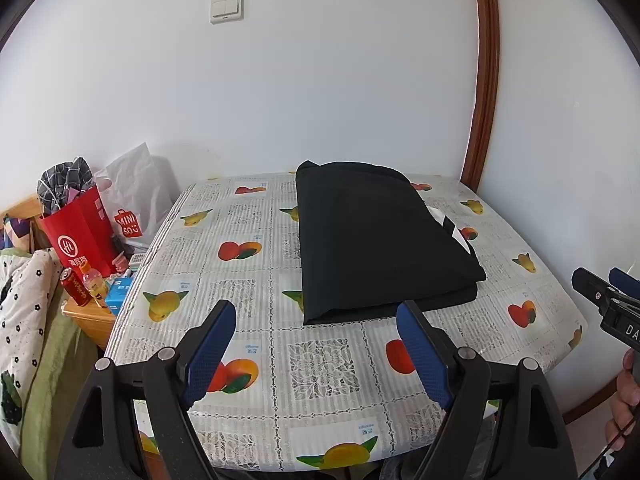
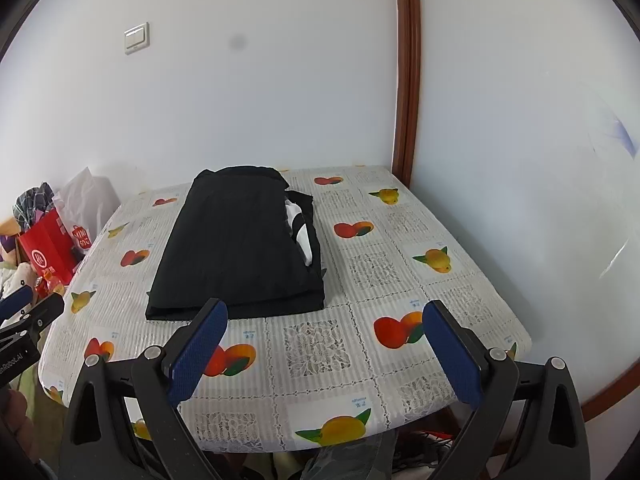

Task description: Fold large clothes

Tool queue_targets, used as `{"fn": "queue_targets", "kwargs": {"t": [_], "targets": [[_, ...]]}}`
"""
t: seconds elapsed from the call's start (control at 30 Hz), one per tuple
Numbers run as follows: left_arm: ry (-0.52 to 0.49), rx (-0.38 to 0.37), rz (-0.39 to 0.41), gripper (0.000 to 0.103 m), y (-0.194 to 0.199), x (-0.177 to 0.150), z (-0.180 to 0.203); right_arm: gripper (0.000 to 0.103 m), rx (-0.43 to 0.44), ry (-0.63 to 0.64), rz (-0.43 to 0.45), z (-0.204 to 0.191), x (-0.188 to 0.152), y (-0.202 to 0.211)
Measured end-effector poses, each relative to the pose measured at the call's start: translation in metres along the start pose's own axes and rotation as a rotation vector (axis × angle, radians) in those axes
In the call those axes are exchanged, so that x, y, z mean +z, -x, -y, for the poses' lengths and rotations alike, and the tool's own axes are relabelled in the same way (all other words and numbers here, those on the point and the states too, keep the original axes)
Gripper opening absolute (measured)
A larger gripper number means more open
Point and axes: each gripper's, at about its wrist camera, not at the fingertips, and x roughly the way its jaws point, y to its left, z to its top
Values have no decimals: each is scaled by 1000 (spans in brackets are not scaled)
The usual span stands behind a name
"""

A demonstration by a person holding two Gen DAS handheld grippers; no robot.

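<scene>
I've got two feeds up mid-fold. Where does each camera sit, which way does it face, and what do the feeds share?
Left wrist view: sits on the left gripper, looking forward over the table at the folded black garment; open jaws in front, the right gripper and a hand at its right edge.
Right wrist view: sits on the right gripper, facing the same table and wall; open jaws in front, the left gripper at its left edge.
Shared: garment, fruit-print tablecloth, light switch, red bag.

Home bedroom: bedding (image 1: 24, 304), nightstand (image 1: 90, 318).
</scene>
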Motion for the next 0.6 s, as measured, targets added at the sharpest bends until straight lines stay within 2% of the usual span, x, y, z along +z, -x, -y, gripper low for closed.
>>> {"fn": "queue_targets", "kwargs": {"t": [0.6], "targets": [[8,2,1,82,1,-2,-2,97,-3,2,0,-1,0,4]]}}
